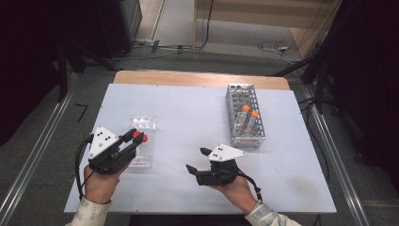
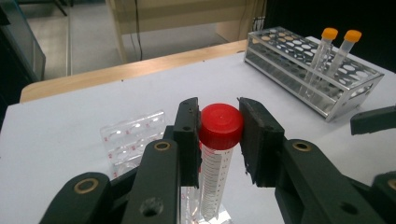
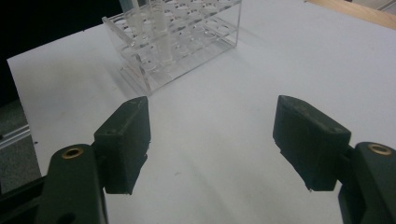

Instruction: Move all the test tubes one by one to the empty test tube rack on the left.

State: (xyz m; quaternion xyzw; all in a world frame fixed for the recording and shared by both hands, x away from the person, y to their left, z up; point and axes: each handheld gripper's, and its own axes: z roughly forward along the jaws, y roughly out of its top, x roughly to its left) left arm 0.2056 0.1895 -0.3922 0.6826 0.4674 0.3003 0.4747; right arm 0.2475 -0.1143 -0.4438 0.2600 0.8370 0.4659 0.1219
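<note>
A clear tube with a red cap (image 2: 220, 126) stands upright between the jaws of my left gripper (image 2: 218, 116), which is shut on the cap. Its lower end reaches down to a clear plastic rack (image 2: 133, 140). From the high view this gripper (image 1: 136, 137) hovers over the near end of that rack (image 1: 142, 123), left of centre, with the red cap (image 1: 139, 136) at its tip. My right gripper (image 1: 196, 159) rests low near the front middle, pointing left. Its jaws stand wide apart with nothing between them (image 3: 212, 135), and the clear rack (image 3: 173, 42) lies beyond them.
A metal tube rack (image 1: 248, 141) stands at the right with two orange-capped tubes (image 1: 245, 109) in its near half; the left gripper view shows the rack (image 2: 289, 51) and tubes (image 2: 329, 33) too. A white sheet (image 1: 188, 108) covers the table. Cables lie on the floor beyond.
</note>
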